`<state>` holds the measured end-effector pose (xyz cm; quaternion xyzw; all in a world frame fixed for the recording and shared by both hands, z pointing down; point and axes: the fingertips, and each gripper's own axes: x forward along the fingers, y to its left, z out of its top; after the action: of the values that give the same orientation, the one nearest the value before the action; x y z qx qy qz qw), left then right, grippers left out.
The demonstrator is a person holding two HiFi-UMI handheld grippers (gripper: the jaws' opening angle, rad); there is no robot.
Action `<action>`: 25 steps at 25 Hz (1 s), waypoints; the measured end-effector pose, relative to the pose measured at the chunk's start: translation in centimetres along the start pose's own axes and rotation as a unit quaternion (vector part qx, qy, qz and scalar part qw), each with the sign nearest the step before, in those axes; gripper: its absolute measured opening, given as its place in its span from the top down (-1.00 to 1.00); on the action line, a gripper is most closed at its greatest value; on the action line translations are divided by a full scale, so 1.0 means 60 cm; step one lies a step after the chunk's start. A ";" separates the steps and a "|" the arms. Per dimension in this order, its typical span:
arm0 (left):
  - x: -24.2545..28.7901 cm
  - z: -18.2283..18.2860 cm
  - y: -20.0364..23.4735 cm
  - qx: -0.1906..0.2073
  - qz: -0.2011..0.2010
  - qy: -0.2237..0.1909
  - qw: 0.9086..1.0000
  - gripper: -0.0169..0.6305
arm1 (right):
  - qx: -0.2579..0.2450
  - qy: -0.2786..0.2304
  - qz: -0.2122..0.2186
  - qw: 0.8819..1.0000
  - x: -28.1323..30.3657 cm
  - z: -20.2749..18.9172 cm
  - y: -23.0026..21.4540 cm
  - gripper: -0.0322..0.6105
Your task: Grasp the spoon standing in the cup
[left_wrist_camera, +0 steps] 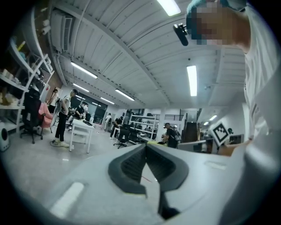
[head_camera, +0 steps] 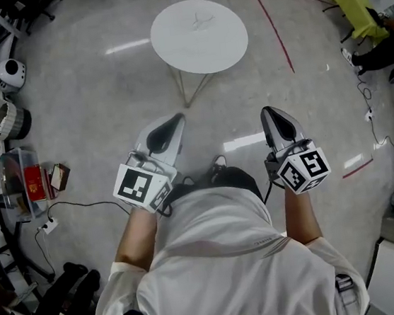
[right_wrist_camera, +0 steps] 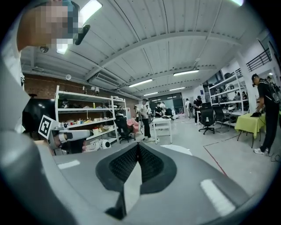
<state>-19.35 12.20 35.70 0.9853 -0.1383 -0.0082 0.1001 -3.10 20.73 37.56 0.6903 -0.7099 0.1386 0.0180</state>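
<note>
A round white table [head_camera: 198,35] stands on the floor ahead of me. On its top lies a small pale thing [head_camera: 199,21], too faint to tell as a cup or spoon. I hold my left gripper [head_camera: 176,118] and right gripper [head_camera: 268,111] close to my body, short of the table, both pointing forward. In the left gripper view the left gripper [left_wrist_camera: 145,145] has its dark jaws meeting at the tips with nothing between them. The right gripper [right_wrist_camera: 138,144] is shut the same way, with the table's edge [right_wrist_camera: 178,150] just beyond it.
Red tape lines [head_camera: 278,30] mark the floor right of the table. A yellow chair [head_camera: 354,5] stands at the far right. Shelving, boxes [head_camera: 25,178] and a power strip with cable [head_camera: 48,225] line the left side. People and desks [left_wrist_camera: 79,127] fill the room's background.
</note>
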 end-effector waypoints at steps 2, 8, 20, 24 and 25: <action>0.015 0.006 0.037 -0.007 0.017 -0.002 1.000 0.94 | -0.004 0.000 0.008 1.000 0.041 0.013 -0.013 0.89; 0.087 0.014 0.137 -0.004 0.072 -0.005 0.997 0.94 | -0.003 0.008 0.052 0.999 0.170 0.024 -0.075 0.89; 0.373 0.078 0.294 0.051 0.126 0.010 0.991 0.94 | -0.005 -0.002 0.099 0.995 0.411 0.135 -0.334 0.89; 0.457 0.081 0.322 0.047 0.134 0.019 0.990 0.94 | 0.006 0.013 0.093 0.996 0.469 0.153 -0.428 0.89; 0.471 0.078 0.329 0.044 0.133 0.024 0.990 0.94 | 0.009 0.014 0.093 0.995 0.483 0.156 -0.440 0.89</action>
<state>2.25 -15.05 35.40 0.9615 -0.2658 0.0353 0.0598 23.12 -9.83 39.37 0.6191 -0.7696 0.1557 0.0091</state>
